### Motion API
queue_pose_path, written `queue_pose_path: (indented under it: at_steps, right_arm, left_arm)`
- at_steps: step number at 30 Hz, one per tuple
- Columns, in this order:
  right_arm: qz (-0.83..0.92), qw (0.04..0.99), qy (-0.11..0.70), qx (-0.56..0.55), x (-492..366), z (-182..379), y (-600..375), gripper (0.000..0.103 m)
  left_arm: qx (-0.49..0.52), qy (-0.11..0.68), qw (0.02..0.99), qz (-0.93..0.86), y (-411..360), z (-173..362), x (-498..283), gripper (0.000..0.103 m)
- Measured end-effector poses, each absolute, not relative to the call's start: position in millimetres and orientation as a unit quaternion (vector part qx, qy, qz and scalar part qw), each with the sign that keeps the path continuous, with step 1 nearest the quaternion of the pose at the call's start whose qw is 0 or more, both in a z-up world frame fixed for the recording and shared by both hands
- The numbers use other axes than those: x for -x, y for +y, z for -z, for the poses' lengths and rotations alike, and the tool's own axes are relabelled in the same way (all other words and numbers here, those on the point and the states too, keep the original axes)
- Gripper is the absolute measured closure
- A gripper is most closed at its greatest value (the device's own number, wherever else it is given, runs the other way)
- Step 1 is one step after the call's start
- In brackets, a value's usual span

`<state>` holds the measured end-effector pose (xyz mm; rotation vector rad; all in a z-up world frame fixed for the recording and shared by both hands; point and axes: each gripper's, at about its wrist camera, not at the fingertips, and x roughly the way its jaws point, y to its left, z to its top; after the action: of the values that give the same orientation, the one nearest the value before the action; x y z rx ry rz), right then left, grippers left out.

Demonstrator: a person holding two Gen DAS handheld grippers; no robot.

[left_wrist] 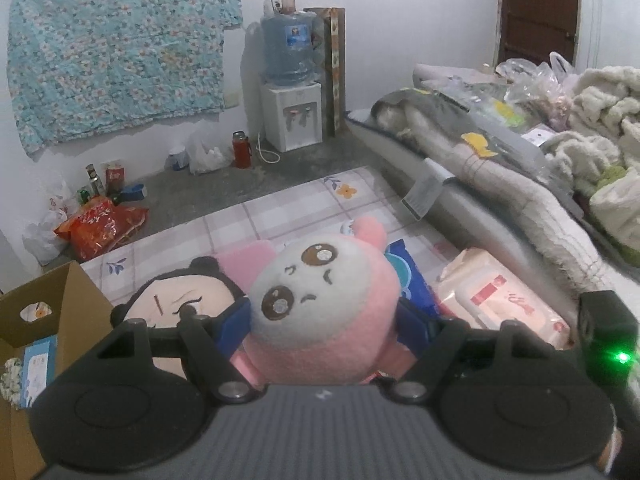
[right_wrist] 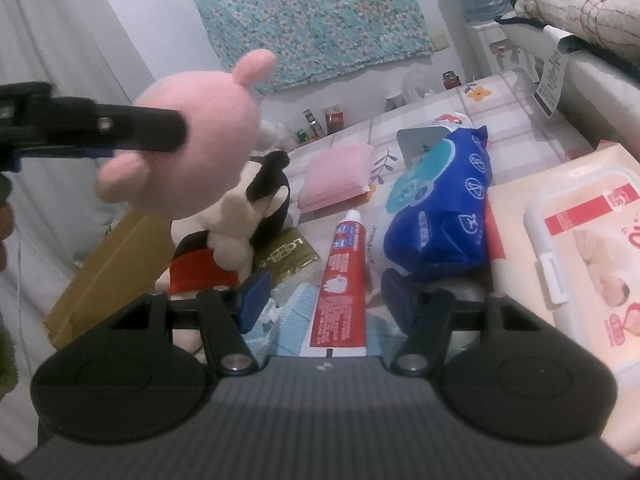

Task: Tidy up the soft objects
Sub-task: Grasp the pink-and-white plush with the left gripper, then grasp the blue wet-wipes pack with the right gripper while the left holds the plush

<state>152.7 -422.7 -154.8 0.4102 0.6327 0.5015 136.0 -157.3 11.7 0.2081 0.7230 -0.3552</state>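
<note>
- Left gripper (left_wrist: 324,312) is clamped on the pink plush toy (left_wrist: 320,300), its blue pads pressed into both sides; the right wrist view shows the toy held in the air, clear of the other things.
- Landmark: the cardboard box (left_wrist: 60,300) stands open to the left of the held toy, with a small carton already inside it.
- Just right of the box, a dark-haired doll (left_wrist: 184,300) lies below the held toy, on the checked cloth (left_wrist: 280,208).
- Further right of the box lie a toothpaste tube (right_wrist: 340,276), a blue soft pack (right_wrist: 440,208) and a pack of wet wipes (right_wrist: 580,248).
- Right gripper (right_wrist: 324,300) hangs half open above the toothpaste tube, gripping nothing.
- Step in hand, as I judge it: carrying the pink toy towards the box. The next move calls for swinging it left over the box mouth, lowering, then letting go.
- Room: behind the box, a concrete floor with bottles and bags, a water dispenser (left_wrist: 292,80) and a flowered sheet (left_wrist: 120,48) on the white wall; far right of the box, a heaped bed (left_wrist: 520,140).
</note>
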Motion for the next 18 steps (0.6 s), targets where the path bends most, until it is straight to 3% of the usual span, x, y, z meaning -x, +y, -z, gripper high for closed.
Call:
queue_pose_path:
  at_steps: [18]
  right_arm:
    - [-0.214,0.914,0.300,-0.168,-138.4,132.1,-423.2,0.039]
  left_arm:
    - [-0.067,0.361,0.923,0.118,-107.1,10.1,-117.3,0.025]
